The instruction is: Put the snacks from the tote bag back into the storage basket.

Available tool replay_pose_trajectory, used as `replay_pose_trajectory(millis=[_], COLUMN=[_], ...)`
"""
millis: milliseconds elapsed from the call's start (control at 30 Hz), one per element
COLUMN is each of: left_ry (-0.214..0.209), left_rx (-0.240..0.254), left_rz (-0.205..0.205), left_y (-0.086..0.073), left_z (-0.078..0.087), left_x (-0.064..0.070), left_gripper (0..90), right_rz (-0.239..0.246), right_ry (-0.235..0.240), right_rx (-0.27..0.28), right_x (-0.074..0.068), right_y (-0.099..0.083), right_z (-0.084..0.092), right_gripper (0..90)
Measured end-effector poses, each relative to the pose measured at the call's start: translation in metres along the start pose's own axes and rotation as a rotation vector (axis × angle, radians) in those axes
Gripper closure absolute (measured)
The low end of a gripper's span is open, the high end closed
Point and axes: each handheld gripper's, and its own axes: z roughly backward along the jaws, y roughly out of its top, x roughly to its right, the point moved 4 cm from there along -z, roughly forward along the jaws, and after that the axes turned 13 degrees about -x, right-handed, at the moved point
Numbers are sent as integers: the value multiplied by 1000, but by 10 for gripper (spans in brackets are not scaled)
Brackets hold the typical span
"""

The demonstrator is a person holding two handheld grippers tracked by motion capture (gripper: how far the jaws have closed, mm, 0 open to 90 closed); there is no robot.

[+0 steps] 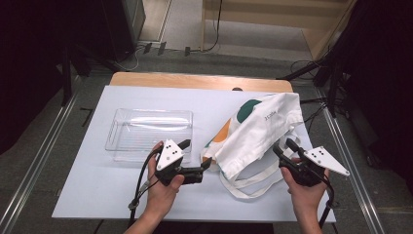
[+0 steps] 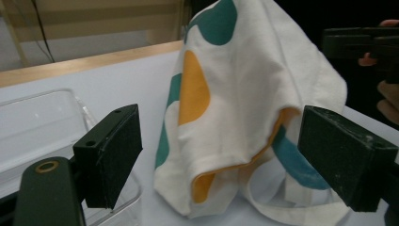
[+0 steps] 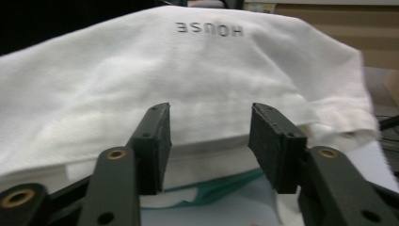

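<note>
The left tongs [image 1: 195, 158] have a black body with a grey three-cornered plate on top that carries small black dots. A black cable hangs from its rear. The right tongs [image 1: 281, 147] look the same. Each jaw is a flat black block with brass-coloured rings at the joints. The forearms are bare, without sleeves.

Lab-type recording room: white table [image 1: 97, 195] on grey carpet [image 1: 44, 146], floor rails [image 1: 34, 168], dark stands [image 1: 65, 73], loose cables [image 1: 214, 29].
</note>
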Motion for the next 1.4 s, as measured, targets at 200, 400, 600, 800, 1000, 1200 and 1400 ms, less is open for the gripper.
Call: replay_pose_trajectory(millis=[200,400,600,800,1000,1200,1400], left_ry=[-33,-64,-29,-25,-70,-87,-77], left_rx=[-5,-27,-91,-127,-129,-128,-133], left_rz=[-39,-43,-24,6,12,21,31], left_y=[10,12,9,6,6,0,-6], left_z=[-15,-34,-53,-58,-54,-50,-46], left_x=[20,32,35,31,29,25,18], left_gripper=[142,158,285,574,860,867,867], right_rz=[10,7,18,33,18,-35,-91], right_ry=[54,96,131,150,164,51,-94], right_rx=[-33,-63,-89,-108,-92,-39,-14], right_x=[-14,-25,-27,-25,-18,15,56], right_y=[2,2,1,-1,-3,-2,2], right_z=[-18,-31,-41,-43,-40,-26,-25], right_gripper=[686,812,831,829,745,707,609])
